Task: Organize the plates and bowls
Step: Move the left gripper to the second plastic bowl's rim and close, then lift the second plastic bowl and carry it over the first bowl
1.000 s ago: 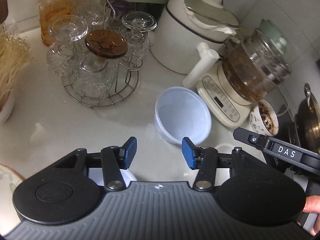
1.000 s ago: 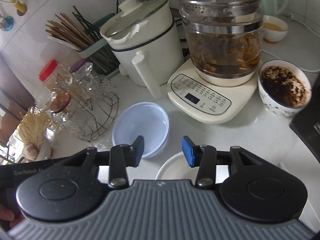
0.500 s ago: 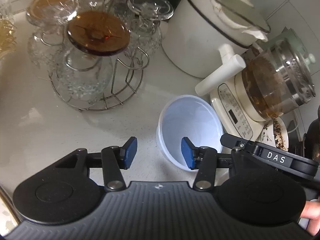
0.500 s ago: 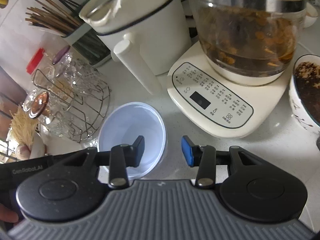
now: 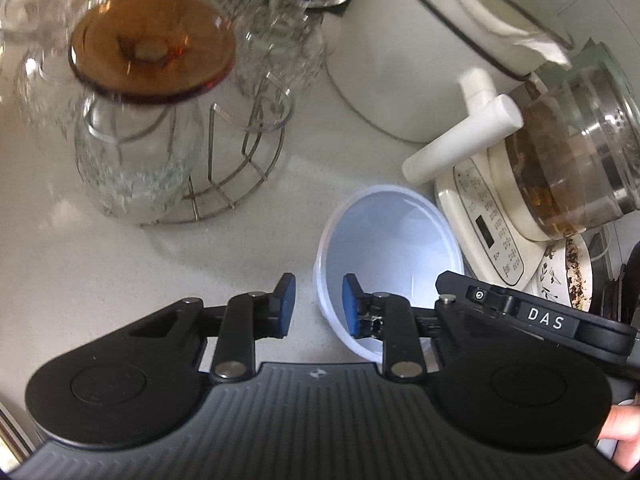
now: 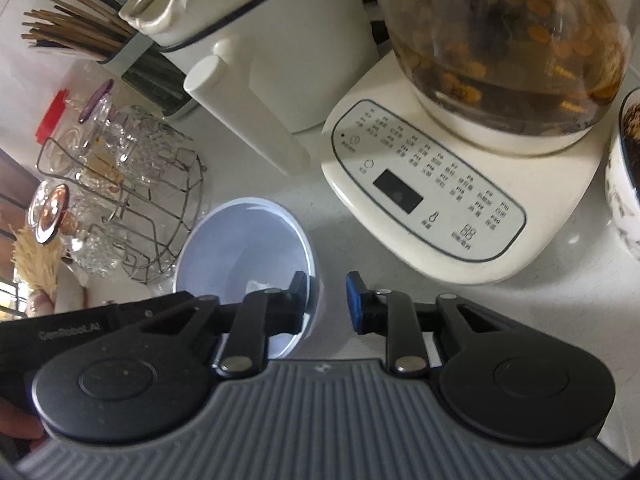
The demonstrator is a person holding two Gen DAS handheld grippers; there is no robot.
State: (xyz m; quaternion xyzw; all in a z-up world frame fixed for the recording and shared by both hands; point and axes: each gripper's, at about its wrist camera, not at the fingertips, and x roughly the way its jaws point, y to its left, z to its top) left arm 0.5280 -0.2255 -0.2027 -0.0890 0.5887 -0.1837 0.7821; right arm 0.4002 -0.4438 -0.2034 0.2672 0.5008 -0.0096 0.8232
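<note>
Two grippers straddle opposite walls of a pale blue plastic bowl [image 5: 390, 248] standing mouth-up on a white counter [image 5: 120, 264]. The left gripper [image 5: 316, 306], jaws closing, has the bowl's left wall between its pads, not yet pressed. The right gripper [image 6: 328, 300], lettered "DAS" in the left wrist view, is closing round the right wall likewise. The kettle base [image 6: 424, 204], printed with small unreadable characters, crowds one side; a wire glass rack [image 5: 236, 168] stands near the other.
</note>
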